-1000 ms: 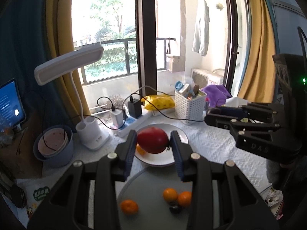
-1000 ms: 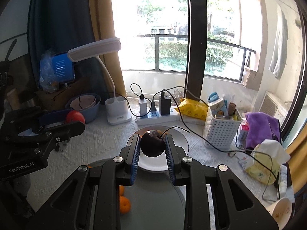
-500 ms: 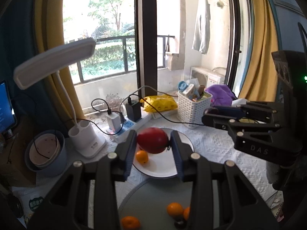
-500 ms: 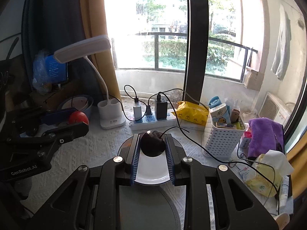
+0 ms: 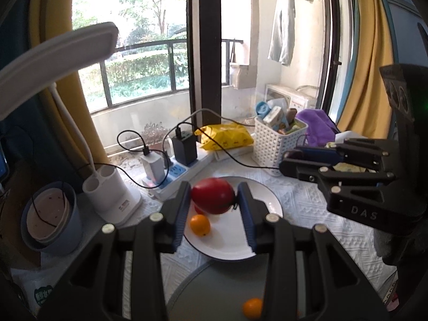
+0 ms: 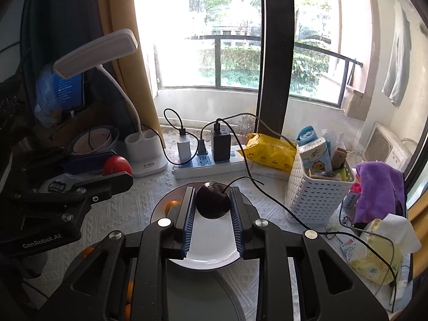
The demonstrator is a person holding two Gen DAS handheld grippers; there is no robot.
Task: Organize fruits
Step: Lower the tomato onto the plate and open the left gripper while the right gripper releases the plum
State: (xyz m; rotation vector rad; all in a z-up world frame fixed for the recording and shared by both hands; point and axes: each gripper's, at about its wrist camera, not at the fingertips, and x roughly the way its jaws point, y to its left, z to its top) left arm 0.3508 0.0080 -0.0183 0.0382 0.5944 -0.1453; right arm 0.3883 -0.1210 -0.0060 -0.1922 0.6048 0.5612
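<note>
Left wrist view: the left gripper point(image 5: 214, 200) at lower centre is clenched on a red fruit point(image 5: 213, 196), smooth and apple-like, pressed between both blue pads above a white plate point(image 5: 264, 203). On that plate, at its left side, lies one small orange point(image 5: 199, 225); a sliver of another red fruit point(image 5: 198, 209) shows just behind it, mostly hidden by the held one. Below the plate, at the bottom of the frame, a round grey tray point(image 5: 214, 289) carries another small orange point(image 5: 252, 308), partly covered by the gripper body. At lower left a blue bowl point(image 5: 67, 230) holds a nested pinkish bowl. Right of centre a white perforated basket point(image 5: 275, 147) is filled with packets and small boxes.

Right wrist view: the right gripper point(image 6: 212, 200) at centre is clenched on a dark plum-like fruit point(image 6: 213, 200) with a stem, held over the same plate, whose white surface shows between the fingers. An orange sits at the plate's left edge. The left gripper with its red fruit appears at mid left. At right, the basket stands beside a purple cloth point(image 6: 379, 187).
</note>
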